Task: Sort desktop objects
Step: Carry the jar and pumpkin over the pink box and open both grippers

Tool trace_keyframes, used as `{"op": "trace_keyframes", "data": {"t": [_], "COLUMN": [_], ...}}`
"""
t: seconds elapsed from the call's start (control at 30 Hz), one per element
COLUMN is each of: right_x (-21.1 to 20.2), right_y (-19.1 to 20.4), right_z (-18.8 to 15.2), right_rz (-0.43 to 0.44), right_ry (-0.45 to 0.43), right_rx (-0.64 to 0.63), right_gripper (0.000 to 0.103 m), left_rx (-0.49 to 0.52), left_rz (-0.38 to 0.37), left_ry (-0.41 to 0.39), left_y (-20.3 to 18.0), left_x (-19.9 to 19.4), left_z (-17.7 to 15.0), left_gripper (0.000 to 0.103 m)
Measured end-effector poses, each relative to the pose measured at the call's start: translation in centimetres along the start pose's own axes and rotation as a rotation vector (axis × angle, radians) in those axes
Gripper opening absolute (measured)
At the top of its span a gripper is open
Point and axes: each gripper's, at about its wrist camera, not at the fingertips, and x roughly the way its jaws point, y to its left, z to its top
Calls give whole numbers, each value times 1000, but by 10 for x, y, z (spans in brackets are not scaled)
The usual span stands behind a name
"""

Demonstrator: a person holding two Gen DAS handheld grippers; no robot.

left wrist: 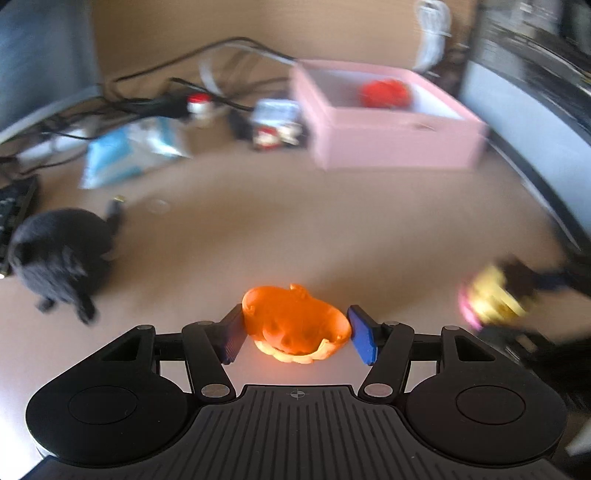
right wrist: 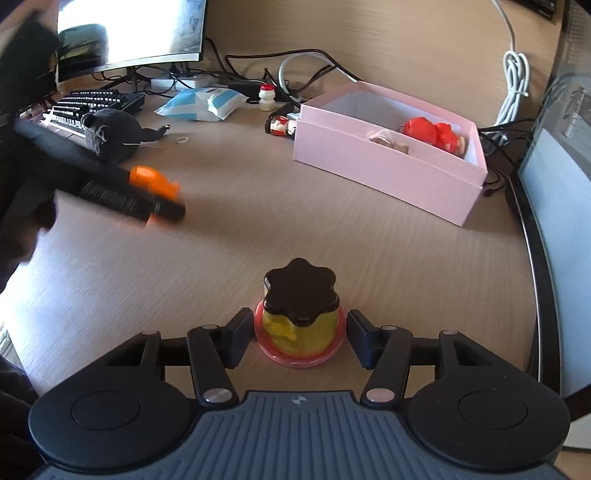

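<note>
My left gripper (left wrist: 295, 334) is shut on an orange pumpkin-shaped toy (left wrist: 293, 323) and holds it above the wooden desk (left wrist: 277, 221); it also shows blurred in the right wrist view (right wrist: 155, 184). My right gripper (right wrist: 300, 339) has its jaws on both sides of a yellow pudding toy (right wrist: 300, 321) with a dark brown top and pink base, standing on the desk; small gaps show at each pad. A pink box (right wrist: 388, 155) at the back right holds a red toy (right wrist: 432, 134) and a beige item (right wrist: 388, 142).
A black plush toy (right wrist: 110, 134) lies at the left. A blue-white packet (right wrist: 201, 101), a small white bottle (right wrist: 266, 96), a small figure (right wrist: 280, 125), cables, a keyboard (right wrist: 92, 103) and a monitor (right wrist: 129, 33) are at the back. Another screen (right wrist: 554, 206) stands at the right.
</note>
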Motion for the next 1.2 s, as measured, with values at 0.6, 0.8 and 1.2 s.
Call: {"op": "trace_keyframes", "data": {"t": [0.6, 0.8, 1.2], "right_x": [-1, -27, -94], "right_y": [-5, -16, -58], "right_z": [-5, 12, 112], "right_rz": [62, 65, -183], "right_ry": [-14, -33, -393], "right_rx": [4, -9, 24], "right_gripper": [55, 55, 55], "left_rx": [125, 133, 191], "left_rz": [-10, -40, -71], "left_ry": [16, -10, -383], "left_y": [-38, -40, -54], "left_x": [-3, -23, -41], "left_z": [-11, 6, 159], "left_gripper": [69, 53, 53]}}
